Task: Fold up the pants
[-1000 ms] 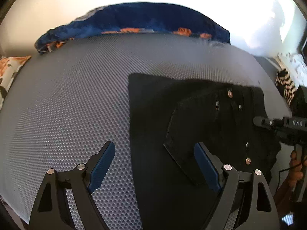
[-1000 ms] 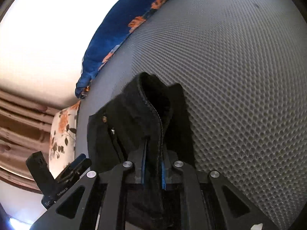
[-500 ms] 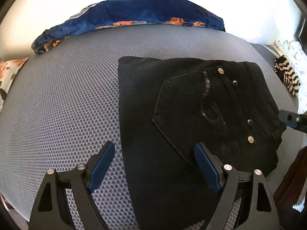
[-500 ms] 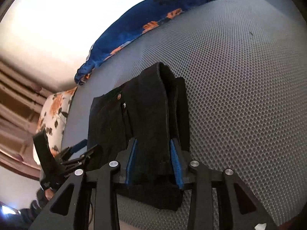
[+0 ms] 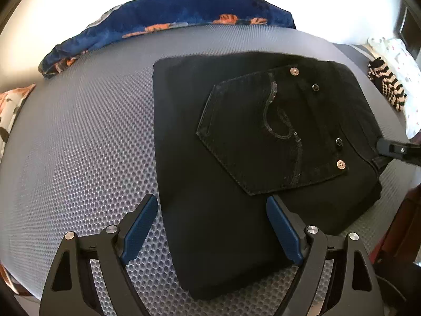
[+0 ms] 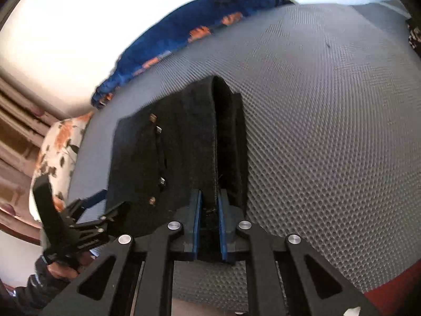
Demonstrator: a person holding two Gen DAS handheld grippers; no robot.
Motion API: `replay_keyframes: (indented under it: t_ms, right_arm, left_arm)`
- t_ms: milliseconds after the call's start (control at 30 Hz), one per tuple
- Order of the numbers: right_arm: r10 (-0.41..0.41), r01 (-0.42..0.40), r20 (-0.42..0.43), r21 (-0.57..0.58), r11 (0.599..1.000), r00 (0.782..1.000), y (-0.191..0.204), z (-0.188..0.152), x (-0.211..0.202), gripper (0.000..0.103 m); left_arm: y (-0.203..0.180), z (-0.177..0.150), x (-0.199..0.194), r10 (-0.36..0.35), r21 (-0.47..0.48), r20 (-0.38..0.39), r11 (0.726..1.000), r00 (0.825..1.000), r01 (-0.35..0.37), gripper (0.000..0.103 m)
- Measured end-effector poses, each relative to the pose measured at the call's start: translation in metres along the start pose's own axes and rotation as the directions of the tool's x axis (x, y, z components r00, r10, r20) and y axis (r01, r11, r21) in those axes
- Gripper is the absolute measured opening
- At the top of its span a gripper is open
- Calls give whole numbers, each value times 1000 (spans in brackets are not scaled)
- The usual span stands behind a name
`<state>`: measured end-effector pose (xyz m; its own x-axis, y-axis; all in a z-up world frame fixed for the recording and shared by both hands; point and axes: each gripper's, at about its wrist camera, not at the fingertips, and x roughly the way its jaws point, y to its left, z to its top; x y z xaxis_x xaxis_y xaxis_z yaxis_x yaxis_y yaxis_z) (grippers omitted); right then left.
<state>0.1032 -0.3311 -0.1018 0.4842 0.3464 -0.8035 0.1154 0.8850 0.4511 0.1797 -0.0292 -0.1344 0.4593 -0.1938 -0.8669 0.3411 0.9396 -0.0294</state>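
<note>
Black pants [image 5: 236, 131] lie folded in a rectangle on the grey honeycomb mat [image 5: 79, 144], back pocket and rivets facing up. My left gripper [image 5: 208, 226] hovers open above the near end of the pants, one finger over the cloth and the other over the mat. My right gripper [image 6: 209, 202] is closing, and its blue pads press on the raised waistband edge of the pants [image 6: 171, 158]. Its tip [image 5: 394, 150] shows at the right edge of the pants in the left wrist view. In the right wrist view my left gripper [image 6: 105, 204] is at the lower left, held by a hand.
A blue blanket [image 5: 168, 15] with orange flowers lies along the mat's far edge. At its left end sits a floral pillow [image 6: 60, 142]. A striped knit item [image 5: 386, 84] and white patterned cloth lie at the right. A red edge [image 6: 394, 289] borders the mat's near side.
The lifted top layer of the pants has come down flat. My right gripper opened off the waistband edge, then shut on it again, and drew back towards the mat's edge.
</note>
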Motion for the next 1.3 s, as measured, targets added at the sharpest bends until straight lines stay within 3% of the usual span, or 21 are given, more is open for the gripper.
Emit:
replay_keyframes:
  t_ms: [167, 633, 700, 800, 1000, 1200, 1300]
  right_arm:
    - [22, -20, -26, 56, 998, 999, -16, -3, 13, 11]
    - [39, -37, -26, 70, 997, 999, -21, 2, 9, 19]
    - [16, -15, -25, 56, 998, 1000, -21, 3, 8, 30]
    - [-6, 7, -28, 48, 999, 1000, -23, 4, 8, 36]
    - [8, -6, -49, 30, 1000, 999, -25, 9, 11, 37]
    - [80, -77, -85, 41, 996, 993, -35, 22, 16, 49]
    - [137, -132, -102, 58, 990, 985, -43, 28, 20, 49]
  left_arm:
    - [5, 1, 4, -21, -33, -14, 999, 1000, 21, 85]
    - [-3, 2, -7, 27, 8, 24, 1000, 999, -27, 85]
    - [-2, 3, -10, 25, 7, 30, 1000, 999, -25, 85]
    - [1, 4, -15, 10, 7, 41, 1000, 999, -10, 85]
    - [26, 13, -23, -85, -86, 57, 992, 995, 90, 85]
    - [56, 22, -16, -177, -208, 31, 962, 984, 179, 85]
    - [66, 25, -7, -227, -266, 4, 939, 974, 220, 83]
